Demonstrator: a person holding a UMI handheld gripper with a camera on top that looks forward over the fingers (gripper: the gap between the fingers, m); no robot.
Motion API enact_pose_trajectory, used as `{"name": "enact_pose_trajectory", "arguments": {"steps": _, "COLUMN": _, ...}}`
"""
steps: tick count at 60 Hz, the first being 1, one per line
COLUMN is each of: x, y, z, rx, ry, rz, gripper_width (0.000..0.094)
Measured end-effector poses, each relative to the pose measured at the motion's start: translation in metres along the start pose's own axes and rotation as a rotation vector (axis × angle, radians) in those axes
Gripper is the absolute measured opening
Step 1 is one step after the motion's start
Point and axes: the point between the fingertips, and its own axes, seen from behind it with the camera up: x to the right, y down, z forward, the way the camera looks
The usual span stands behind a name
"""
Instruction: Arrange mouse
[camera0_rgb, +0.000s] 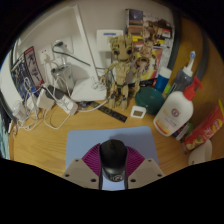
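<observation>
- The gripper (113, 172) stood low over the near edge of a wooden table (100, 128), its jaws partly closed around a black mouse (112, 154).
- The mouse sat between the two fingers, with a magenta pad (93, 160) close against each flank; whether both pads pressed on it could not be told from this view.
- The mouse lay on a pale blue-grey mat (85, 146) at the near edge of the table, its nose pointing toward the far edge.
- Beyond the mouse, toward the middle of the table, a dark flat object (113, 114) lay at the foot of a wooden jointed figure (121, 68) standing upright.
- At the right side of the table stood a white bottle (176, 105) with a red cap, tilted slightly, beside a teal object (149, 97).
- At the far left corner, white cables and chargers (50, 100) lay in a tangle near a wall socket (58, 46).
- A desk lamp base (88, 92) rested near the far edge, left of the figure.
- Assorted boxes and packets (150, 35) lined the far right corner.
</observation>
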Motion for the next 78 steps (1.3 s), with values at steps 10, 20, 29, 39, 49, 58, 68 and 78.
{"name": "enact_pose_trajectory", "arguments": {"steps": 10, "x": -0.004, "y": 0.026, "z": 0.019, "rx": -0.038, "ry": -0.029, "rz": -0.036, "gripper_width": 0.0327}}
{"name": "enact_pose_trajectory", "arguments": {"steps": 20, "x": -0.004, "y": 0.027, "z": 0.02, "rx": -0.037, "ry": -0.025, "rz": -0.022, "gripper_width": 0.0458}}
{"name": "enact_pose_trajectory", "arguments": {"steps": 29, "x": 0.003, "y": 0.032, "z": 0.015, "rx": -0.048, "ry": 0.003, "rz": -0.021, "gripper_width": 0.0758}}
{"name": "enact_pose_trajectory", "arguments": {"steps": 39, "x": 0.012, "y": 0.059, "z": -0.012, "rx": -0.078, "ry": 0.047, "rz": -0.045, "gripper_width": 0.0868}}
{"name": "enact_pose_trajectory", "arguments": {"steps": 49, "x": 0.006, "y": 0.096, "z": -0.058, "rx": -0.071, "ry": 0.052, "rz": -0.019, "gripper_width": 0.0863}}
{"name": "enact_pose_trajectory", "arguments": {"steps": 58, "x": -0.019, "y": 0.1, "z": -0.122, "rx": -0.003, "ry": 0.062, "rz": -0.009, "gripper_width": 0.0862}}
{"name": "enact_pose_trajectory", "arguments": {"steps": 68, "x": -0.063, "y": 0.049, "z": -0.211, "rx": 0.169, "ry": 0.057, "rz": -0.016, "gripper_width": 0.0864}}
{"name": "enact_pose_trajectory", "arguments": {"steps": 78, "x": -0.105, "y": -0.008, "z": -0.301, "rx": 0.347, "ry": 0.028, "rz": -0.027, "gripper_width": 0.0865}}
